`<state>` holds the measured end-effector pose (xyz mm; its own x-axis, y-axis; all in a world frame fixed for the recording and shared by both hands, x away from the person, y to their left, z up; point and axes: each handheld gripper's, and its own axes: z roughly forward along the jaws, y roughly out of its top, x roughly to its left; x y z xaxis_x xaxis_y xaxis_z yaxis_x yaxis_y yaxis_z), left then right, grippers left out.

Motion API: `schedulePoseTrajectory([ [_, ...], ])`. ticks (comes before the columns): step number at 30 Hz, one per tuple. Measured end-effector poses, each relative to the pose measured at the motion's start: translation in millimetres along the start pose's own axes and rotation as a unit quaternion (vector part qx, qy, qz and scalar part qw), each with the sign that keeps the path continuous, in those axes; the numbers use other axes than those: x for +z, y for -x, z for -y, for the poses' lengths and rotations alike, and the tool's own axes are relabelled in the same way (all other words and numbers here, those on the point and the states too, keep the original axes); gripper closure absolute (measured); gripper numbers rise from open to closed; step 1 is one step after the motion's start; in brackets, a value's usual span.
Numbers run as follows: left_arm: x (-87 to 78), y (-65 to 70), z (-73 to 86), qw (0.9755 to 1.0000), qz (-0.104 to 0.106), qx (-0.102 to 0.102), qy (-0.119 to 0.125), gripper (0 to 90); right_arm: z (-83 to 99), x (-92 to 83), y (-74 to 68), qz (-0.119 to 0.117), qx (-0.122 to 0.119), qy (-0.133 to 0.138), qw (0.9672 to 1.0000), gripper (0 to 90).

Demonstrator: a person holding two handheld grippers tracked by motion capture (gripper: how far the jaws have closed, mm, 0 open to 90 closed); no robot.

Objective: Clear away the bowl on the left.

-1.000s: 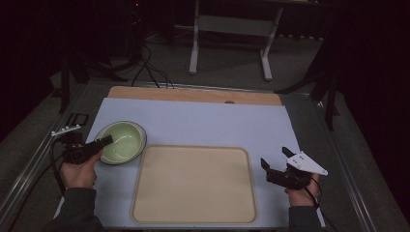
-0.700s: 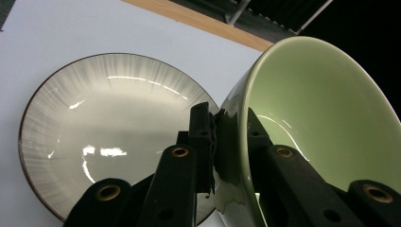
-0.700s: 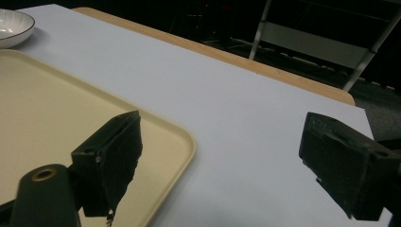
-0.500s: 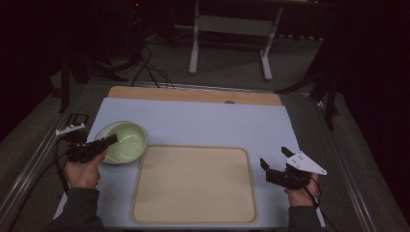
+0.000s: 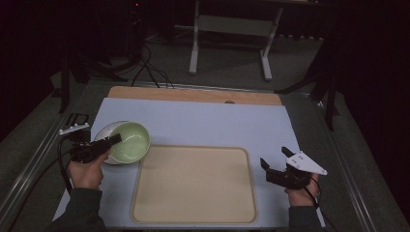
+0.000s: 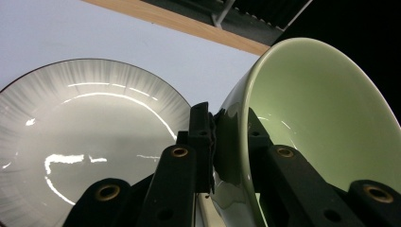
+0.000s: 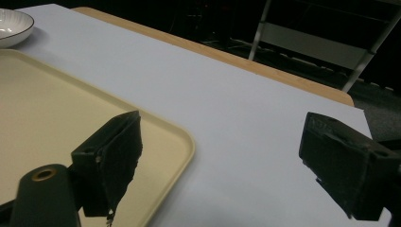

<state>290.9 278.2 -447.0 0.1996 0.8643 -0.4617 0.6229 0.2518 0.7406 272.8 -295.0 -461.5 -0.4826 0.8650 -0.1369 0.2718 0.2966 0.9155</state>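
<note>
A beige tray (image 5: 193, 186) lies flat on the pale blue mat (image 5: 203, 121), close to the table's near edge. A white ribbed plate (image 6: 71, 142) sits near the mat's left edge. A wooden strip (image 5: 193, 94) runs along the far edge.

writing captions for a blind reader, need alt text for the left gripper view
The left gripper pinches the rim of a pale green bowl, tilted on its side, one black jaw outside the wall and one inside. Behind it a white ribbed bowl with a dark rim sits on the light blue mat.
</note>
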Motion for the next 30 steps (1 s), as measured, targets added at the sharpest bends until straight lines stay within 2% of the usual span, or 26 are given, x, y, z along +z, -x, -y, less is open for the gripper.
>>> schedulePoseTrajectory([
  [6, 7.3, 7.7, 2.3, 0.9999, 0.003, 0.011, -0.012, 80.6, 0.0, 0.0, 0.0, 0.001, 0.0, 0.0, 1.0, 13.6],
  [30, 19.0, 31.8, 6.5, 0.9991, 0.023, 0.03, -0.019, 80.7, 0.1, -0.1, 0.0, 0.001, -0.002, 0.0, 1.0, 13.6],
])
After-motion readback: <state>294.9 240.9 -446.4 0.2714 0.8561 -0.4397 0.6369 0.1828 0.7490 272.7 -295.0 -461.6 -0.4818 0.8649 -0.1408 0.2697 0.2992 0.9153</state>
